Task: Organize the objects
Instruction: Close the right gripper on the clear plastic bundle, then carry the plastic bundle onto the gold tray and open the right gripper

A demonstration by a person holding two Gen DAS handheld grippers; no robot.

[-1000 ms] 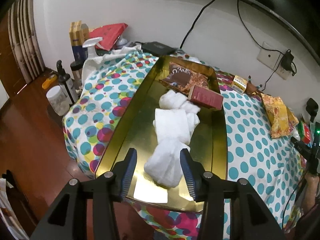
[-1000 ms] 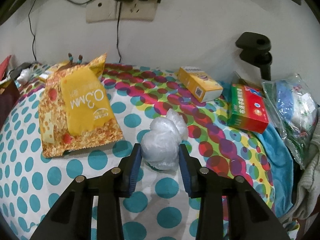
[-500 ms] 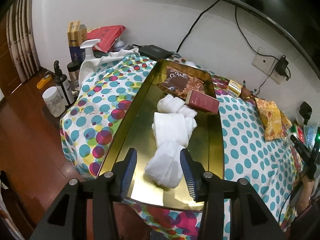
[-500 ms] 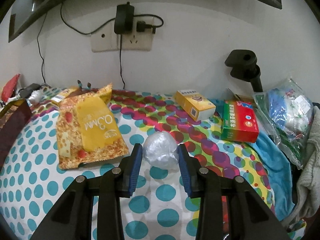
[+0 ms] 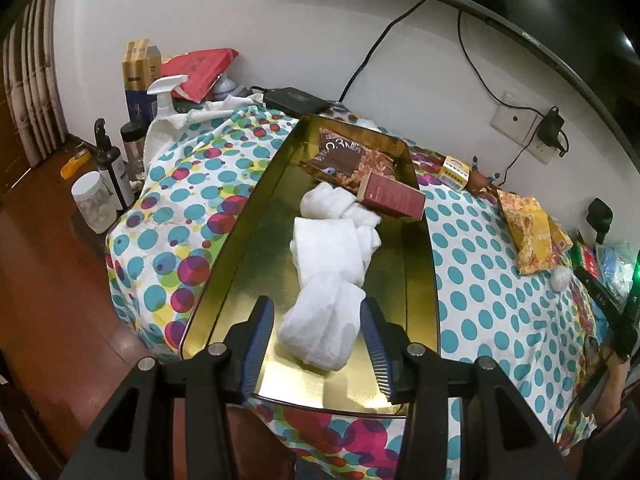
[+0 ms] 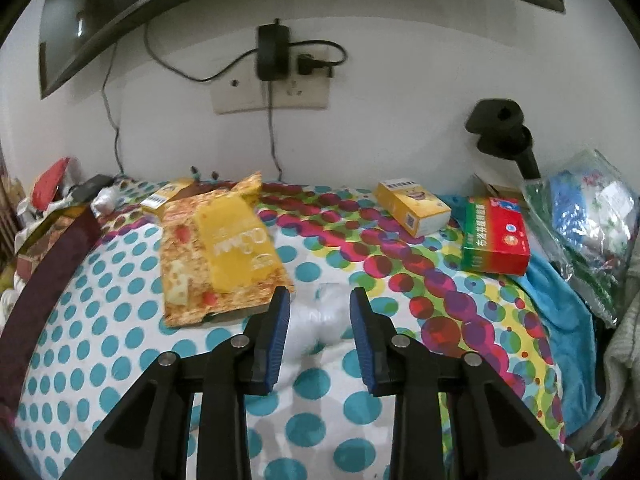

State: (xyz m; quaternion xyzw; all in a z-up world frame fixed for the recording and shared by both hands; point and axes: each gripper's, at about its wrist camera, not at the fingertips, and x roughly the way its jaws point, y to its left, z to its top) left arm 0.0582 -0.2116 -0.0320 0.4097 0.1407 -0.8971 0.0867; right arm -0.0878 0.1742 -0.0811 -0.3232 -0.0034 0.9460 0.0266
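Since a second ago my right tongs have risen with the white bag between their pads; the jaws have just been closing, and they now pinch the crinkled plastic ball, which sits blurred between the blue pads above the table. In the left view the same bag shows small, near the table's right edge, just beside the yellow packet.

Left tongs unchanged: part open, gripping nothing, poised over the gold tray at its near end. Nearest towel roll lies between the jaws in the view, but the pads do not press it.

Tray runs from the table's near edge toward the wall. Inside it: three white towel rolls in a line, a maroon box tilted against the right rim, a brown snack packet at the far end.

Right view, on the dotted cloth: yellow packet left of the tongs, yellow box and red-green box toward the far right corner, a clear bag at the right edge. Maroon box edge crosses the left of that view.
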